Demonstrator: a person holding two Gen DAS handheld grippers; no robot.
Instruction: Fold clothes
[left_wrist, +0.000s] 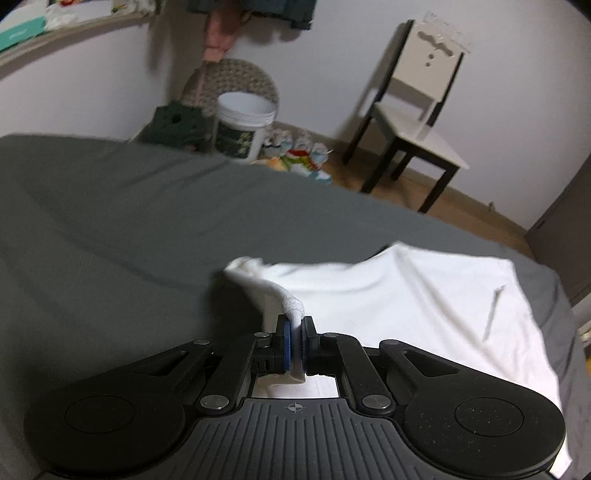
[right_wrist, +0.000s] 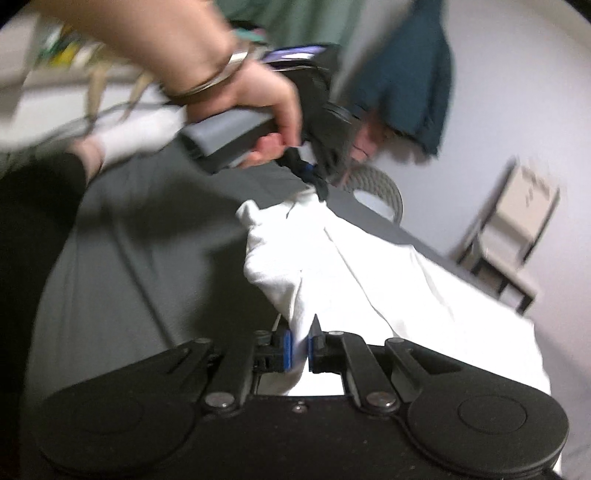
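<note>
A white garment (left_wrist: 406, 306) lies partly spread on a bed covered by a grey sheet (left_wrist: 129, 221). In the left wrist view, most of the cloth stretches ahead and to the right of the left tongs (left_wrist: 294, 345), running away toward the bed's far right corner. The left tongs are closed tight on a bunched, rope-like edge of the garment, which rises in a twisted ridge from between the blue pads. In the blurred right wrist view, the right tongs (right_wrist: 299, 350) are pinched on another fold of the same cloth, the pads nearly together with fabric between. A person's hand (right_wrist: 258, 99) holds the left tool above the garment's far end. The cloth's long axis seems to run between the two grips.
</note>
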